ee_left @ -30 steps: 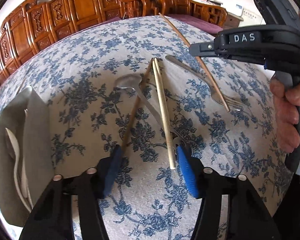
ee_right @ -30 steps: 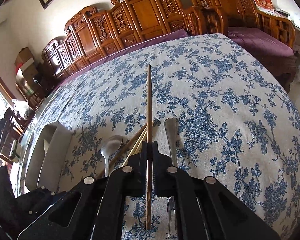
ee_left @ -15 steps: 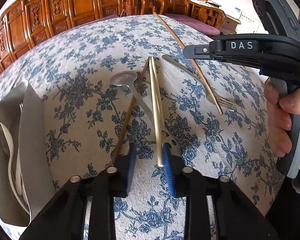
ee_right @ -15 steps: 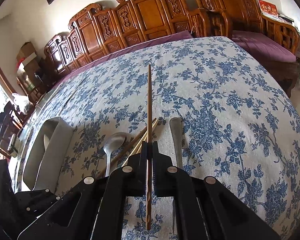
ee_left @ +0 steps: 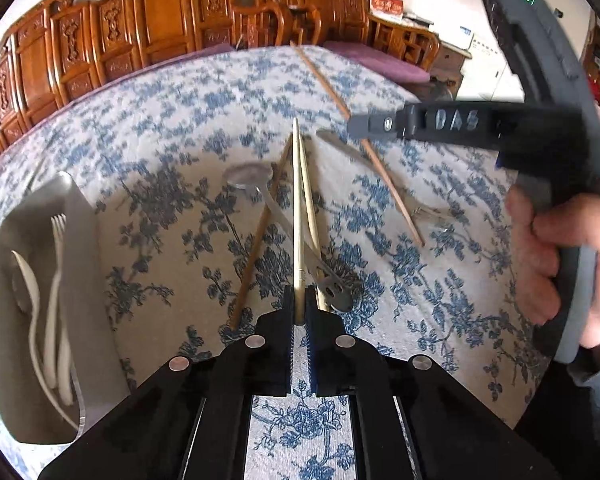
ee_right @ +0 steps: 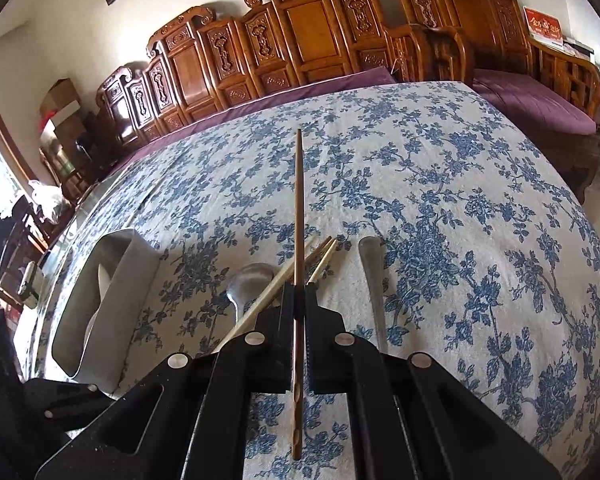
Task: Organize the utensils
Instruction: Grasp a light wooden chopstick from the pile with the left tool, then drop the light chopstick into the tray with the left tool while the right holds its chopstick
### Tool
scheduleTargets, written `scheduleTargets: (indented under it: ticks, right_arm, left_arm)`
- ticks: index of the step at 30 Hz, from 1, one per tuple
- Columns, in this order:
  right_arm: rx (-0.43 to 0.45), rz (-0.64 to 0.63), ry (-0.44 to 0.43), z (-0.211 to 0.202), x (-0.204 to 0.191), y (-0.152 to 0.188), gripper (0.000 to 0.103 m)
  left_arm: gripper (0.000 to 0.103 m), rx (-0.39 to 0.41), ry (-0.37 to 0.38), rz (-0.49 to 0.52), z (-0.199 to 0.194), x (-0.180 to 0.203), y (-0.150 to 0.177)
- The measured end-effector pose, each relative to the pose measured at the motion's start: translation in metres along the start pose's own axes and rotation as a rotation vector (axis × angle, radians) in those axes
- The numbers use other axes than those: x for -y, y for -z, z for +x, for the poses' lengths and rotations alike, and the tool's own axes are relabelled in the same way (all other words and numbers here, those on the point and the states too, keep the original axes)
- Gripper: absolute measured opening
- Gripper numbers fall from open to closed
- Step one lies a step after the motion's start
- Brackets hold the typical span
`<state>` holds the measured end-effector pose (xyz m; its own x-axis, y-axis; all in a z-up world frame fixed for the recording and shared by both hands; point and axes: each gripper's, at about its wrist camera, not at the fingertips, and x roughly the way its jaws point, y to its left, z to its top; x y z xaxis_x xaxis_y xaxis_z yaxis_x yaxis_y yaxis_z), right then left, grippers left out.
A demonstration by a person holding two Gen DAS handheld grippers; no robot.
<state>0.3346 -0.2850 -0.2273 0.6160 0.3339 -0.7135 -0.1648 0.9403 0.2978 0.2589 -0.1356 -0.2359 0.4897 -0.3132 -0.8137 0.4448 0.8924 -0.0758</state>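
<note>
My left gripper [ee_left: 299, 307] is shut on the near end of a pale bamboo chopstick [ee_left: 297, 216], lifted off the floral tablecloth. A second pale chopstick [ee_left: 309, 208], a brown chopstick [ee_left: 260, 232] and a metal spoon [ee_left: 247, 174] lie just beyond it. My right gripper [ee_right: 299, 294] is shut on a dark brown chopstick [ee_right: 298, 208] that points away, held above the table; it also shows in the left wrist view [ee_left: 380, 168]. A metal fork [ee_left: 428, 210] lies under it. The grey utensil tray [ee_left: 82, 240] at left holds white plastic cutlery [ee_left: 54, 300].
The right-hand gripper body [ee_left: 460, 124] and the hand on it fill the right of the left wrist view. Carved wooden chairs [ee_right: 300, 32] line the far table edge. The tray also shows at left in the right wrist view [ee_right: 112, 288].
My left gripper closed from wide open onto the pale chopstick and raised it. My right gripper kept its hold on the dark chopstick and rose slightly.
</note>
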Motion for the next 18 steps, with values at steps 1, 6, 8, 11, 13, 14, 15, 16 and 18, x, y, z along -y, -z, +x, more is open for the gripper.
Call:
scheduleTargets:
  ticks: [1,6,8,11,13,14,15,16,18]
  right_arm:
    - [-0.001,0.0,0.001,0.0,-0.001,0.002,0.006]
    - [-0.004,0.001,0.004,-0.005,-0.007,0.008,0.006]
    - [-0.002,0.002,0.002,-0.007,-0.009,0.011,0.006]
    - [-0.001,-0.003,-0.001,-0.01,-0.016,0.015,0.006]
    - [-0.002,-0.014,-0.003,-0.011,-0.023,0.017,0.006]
    - [-0.003,-0.02,-0.004,-0.012,-0.026,0.019,0.006]
    - [-0.004,-0.031,-0.005,-0.012,-0.031,0.021,0.006]
    - [-0.008,-0.044,-0.003,-0.012,-0.035,0.023,0.006]
    - [-0.013,-0.063,-0.002,-0.011,-0.042,0.025,0.006]
  left_arm:
    - [0.004,0.008,-0.001,-0.001,-0.004,0.0,0.0]
    - [0.004,0.04,-0.015,0.0,-0.025,-0.007,0.0]
    - [0.004,0.049,-0.024,-0.009,-0.034,-0.012,0.002]
    - [0.004,0.064,-0.045,-0.029,-0.047,-0.024,0.006]
    - [0.004,0.07,-0.054,-0.044,-0.055,-0.03,0.009]
    - [0.004,0.072,-0.056,-0.054,-0.059,-0.034,0.01]
    - [0.004,0.07,-0.057,-0.059,-0.061,-0.036,0.011]
    - [0.004,0.071,-0.059,-0.066,-0.065,-0.039,0.013]
    - [0.004,0.079,-0.062,-0.083,-0.073,-0.045,0.016]
